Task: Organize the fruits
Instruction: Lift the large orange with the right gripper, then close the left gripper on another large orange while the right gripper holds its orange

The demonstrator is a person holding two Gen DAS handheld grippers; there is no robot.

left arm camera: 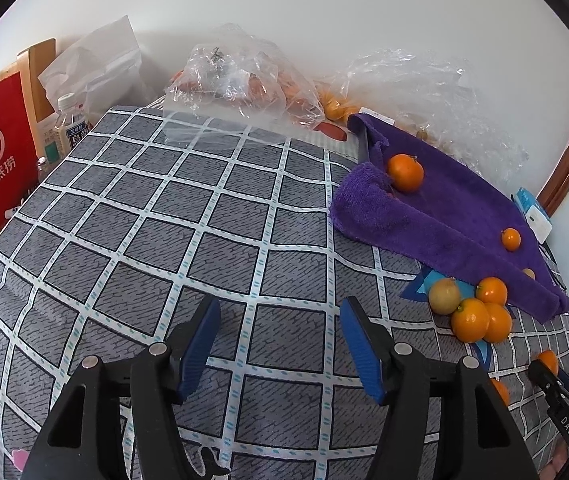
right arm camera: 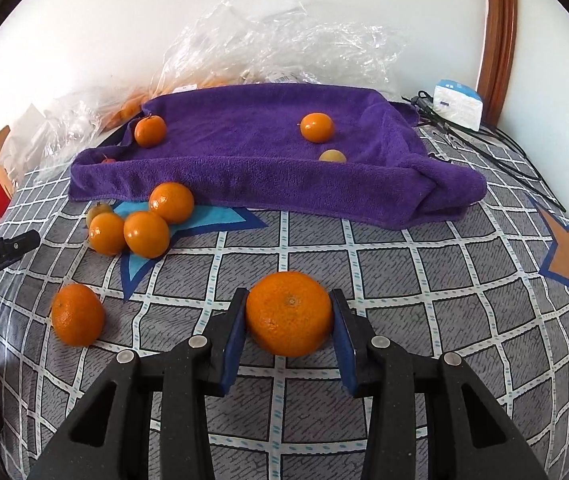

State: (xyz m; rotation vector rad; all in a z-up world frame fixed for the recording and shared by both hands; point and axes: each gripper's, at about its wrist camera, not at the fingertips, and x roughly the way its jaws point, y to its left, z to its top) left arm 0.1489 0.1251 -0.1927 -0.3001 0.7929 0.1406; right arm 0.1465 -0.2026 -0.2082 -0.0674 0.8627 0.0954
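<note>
Orange and dimpled, the mandarin (right arm camera: 289,314) sits squarely between the jaws of the right gripper (right arm camera: 289,320), both blue pads pressed against its flanks, its navel facing the camera. It looks to be held low over the checked bedspread (right arm camera: 424,280), though whether it is lifted clear or resting on the cloth I cannot tell. Being round, it has no long axis to mind. What matters is direction: the purple towel (right arm camera: 252,160) lies straight ahead of these jaws, beyond a stretch of bare bedspread, already carrying three fruits. If the towel is the gathering place, the move is likely forward and slightly up over its rolled near edge. A loose mandarin (right arm camera: 77,314) lies off to the left, and a cluster of four oranges (right arm camera: 140,224) sits just before the towel's left end. The left gripper (left arm camera: 280,344), jaws apart and holding nothing, hovers over open bedspread, with that cluster to its right.
</note>
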